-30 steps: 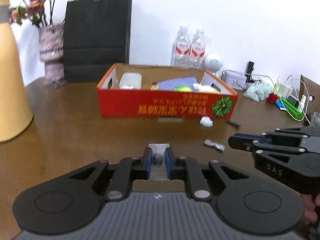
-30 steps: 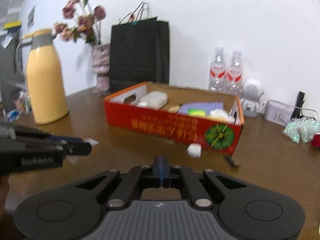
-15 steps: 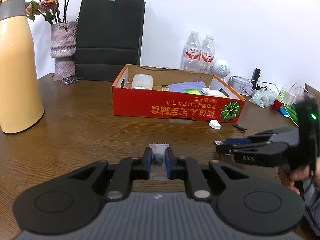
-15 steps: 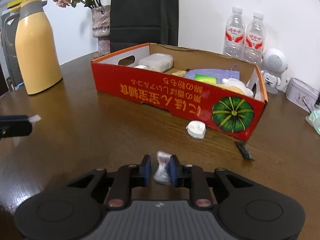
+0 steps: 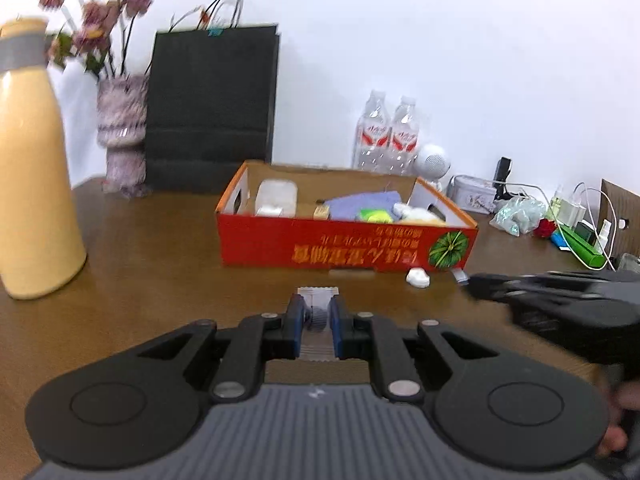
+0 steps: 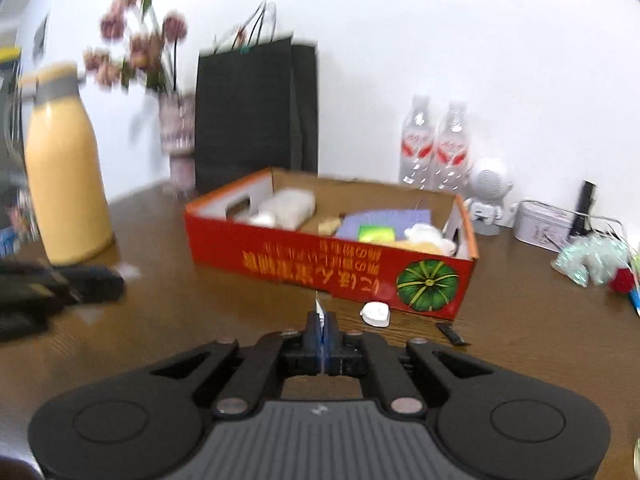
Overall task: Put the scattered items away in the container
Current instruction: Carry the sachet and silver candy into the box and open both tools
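Observation:
The red cardboard box (image 5: 348,250) sits mid-table and holds several items; it also shows in the right wrist view (image 6: 328,264). My left gripper (image 5: 318,320) is shut on a flat white sachet with a serrated edge (image 5: 319,293), held above the table. My right gripper (image 6: 321,326) is shut on a small silver wrapper (image 6: 319,307) whose tip sticks out above the pads; it also shows at the right of the left wrist view (image 5: 560,300). A small white object (image 5: 417,278) lies on the table before the box, also in the right wrist view (image 6: 375,314), beside a small black stick (image 6: 452,334).
A yellow flask (image 5: 34,216), a flower vase (image 5: 122,132) and a black paper bag (image 5: 212,108) stand at the left and back. Two water bottles (image 5: 386,140), a white speaker (image 5: 434,160), a tin, chargers and cables crowd the back right.
My right gripper has closed on the silver wrapper and lifted it off the table. Both grippers have risen; the left still holds its sachet.

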Demonstrator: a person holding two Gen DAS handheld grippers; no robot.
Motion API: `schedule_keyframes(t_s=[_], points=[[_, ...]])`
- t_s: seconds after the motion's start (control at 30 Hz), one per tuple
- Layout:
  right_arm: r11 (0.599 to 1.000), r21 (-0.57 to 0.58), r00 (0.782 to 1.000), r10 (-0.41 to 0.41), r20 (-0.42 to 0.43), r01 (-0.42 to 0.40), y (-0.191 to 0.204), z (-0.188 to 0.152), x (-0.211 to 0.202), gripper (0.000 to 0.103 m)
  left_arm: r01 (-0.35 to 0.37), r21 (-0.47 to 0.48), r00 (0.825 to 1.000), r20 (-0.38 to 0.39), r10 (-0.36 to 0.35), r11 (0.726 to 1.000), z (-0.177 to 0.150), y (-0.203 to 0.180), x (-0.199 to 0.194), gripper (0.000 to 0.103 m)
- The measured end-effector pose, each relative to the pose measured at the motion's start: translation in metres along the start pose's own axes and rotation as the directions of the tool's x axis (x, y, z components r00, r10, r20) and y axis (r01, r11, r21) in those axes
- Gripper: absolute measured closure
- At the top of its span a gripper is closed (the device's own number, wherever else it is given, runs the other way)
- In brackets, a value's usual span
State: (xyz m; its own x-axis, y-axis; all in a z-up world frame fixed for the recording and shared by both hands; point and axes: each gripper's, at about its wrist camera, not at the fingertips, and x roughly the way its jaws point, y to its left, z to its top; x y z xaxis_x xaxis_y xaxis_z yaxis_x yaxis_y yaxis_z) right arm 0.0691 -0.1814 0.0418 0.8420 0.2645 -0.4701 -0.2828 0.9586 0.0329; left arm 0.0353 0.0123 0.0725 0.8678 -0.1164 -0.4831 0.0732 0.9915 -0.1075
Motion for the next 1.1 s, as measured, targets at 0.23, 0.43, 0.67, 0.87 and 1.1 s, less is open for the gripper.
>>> schedule_keyframes(t_s=[0.23,0.43,0.67,0.87,1.1], points=[[0.996,0.090,0.998,0.026,0.055,-0.030,0.012,-0.017,-0.052,0.103,0.049,-0.025,0.999,0.007,-0.049,0.998,0.002,-0.007,-0.008,0.089],[0.999,0.012,0.987,0.037,0.156,-0.040,0.014,0.023,-0.048,0.103,0.139,0.087,0.989,0.047,-0.143,0.986,0.094,-0.013,0.031,0.089],[0.995,0.065,0.995,0.083,-0.055,-0.079,-0.030,0.172,0.063,0.103,0.127,0.016,0.962,-0.247,-0.119,0.992,0.197,-0.002,0.190,0.088],[0.993,0.110,0.900,0.086,-0.426,-0.043,-0.032,0.182,0.207,0.103,0.096,-0.067,0.864,-0.490,-0.116,0.993,0.178,0.008,0.293,0.086],[0.993,0.121,0.827,0.066,-0.558,0.003,-0.038,0.160,0.256,0.065,0.121,-0.126,0.825,-0.539,-0.171,0.985,0.178,0.030,0.293,0.031]])
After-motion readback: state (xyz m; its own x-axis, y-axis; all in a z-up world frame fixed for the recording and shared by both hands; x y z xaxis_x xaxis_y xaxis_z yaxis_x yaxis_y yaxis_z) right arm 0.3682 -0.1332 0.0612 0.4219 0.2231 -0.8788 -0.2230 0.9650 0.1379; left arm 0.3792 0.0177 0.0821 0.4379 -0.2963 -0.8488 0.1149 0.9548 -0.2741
